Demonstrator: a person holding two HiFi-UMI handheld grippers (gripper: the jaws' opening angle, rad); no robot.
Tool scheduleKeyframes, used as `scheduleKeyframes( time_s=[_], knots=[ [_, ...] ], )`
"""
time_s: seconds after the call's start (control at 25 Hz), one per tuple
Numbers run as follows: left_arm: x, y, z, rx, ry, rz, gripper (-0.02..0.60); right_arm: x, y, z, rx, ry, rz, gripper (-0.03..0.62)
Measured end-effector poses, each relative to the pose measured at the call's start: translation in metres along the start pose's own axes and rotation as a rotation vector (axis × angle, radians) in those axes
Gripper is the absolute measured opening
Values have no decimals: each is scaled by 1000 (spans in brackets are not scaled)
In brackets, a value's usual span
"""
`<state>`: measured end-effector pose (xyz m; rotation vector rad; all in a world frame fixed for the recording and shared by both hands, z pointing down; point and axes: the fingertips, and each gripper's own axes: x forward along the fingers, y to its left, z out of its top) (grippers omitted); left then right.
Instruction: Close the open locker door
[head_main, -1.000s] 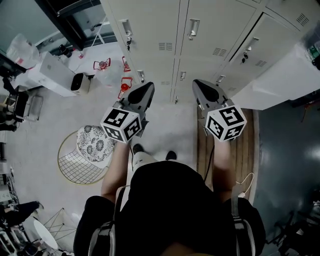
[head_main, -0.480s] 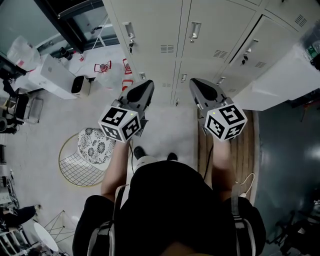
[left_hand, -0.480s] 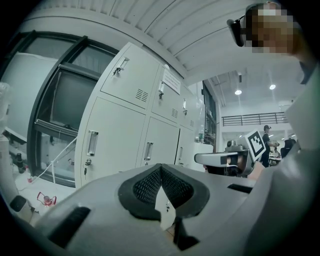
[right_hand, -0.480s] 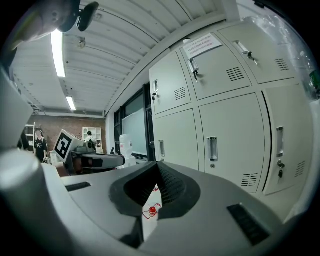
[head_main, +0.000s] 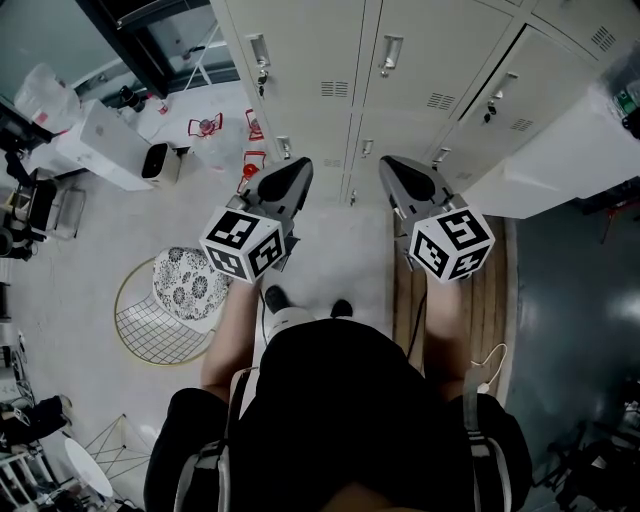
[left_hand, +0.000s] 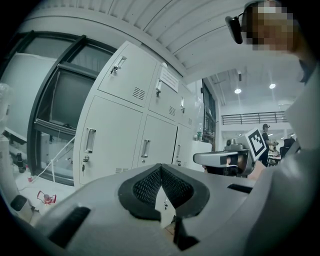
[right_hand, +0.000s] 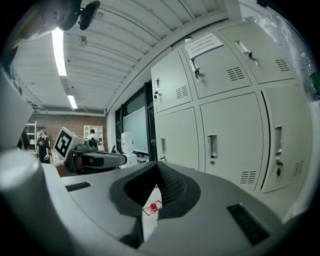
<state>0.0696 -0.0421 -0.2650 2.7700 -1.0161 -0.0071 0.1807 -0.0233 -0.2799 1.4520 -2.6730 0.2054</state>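
Locker door (head_main: 560, 165) stands swung out at the right end of the bank of pale lockers (head_main: 320, 60). It is a broad white panel jutting out past my right claw (head_main: 395, 168), and neither claw touches it. My right claw is pressed together at the tips with nothing in it, pointing about level at the shut locker fronts. My left claw (head_main: 298, 170) is held beside it with a gap between the two. Its tips are also together and empty, and it is aimed at the same row of doors. On the floor to my left are a round wire chair (head_main: 185, 290) with a patterned cushion, a white box (head_main: 110, 150) and some red wire pieces (head_main: 205, 128). A strip of wooden boards (head_main: 492, 300) runs below my right arm.
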Motion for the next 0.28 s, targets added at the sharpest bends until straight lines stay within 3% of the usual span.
scheduleKeyframes(
  time_s=[0.28],
  knots=[
    [0,-5,1,7,3,-5,17,-4,1,-2,-2,2,-7,3]
  ],
)
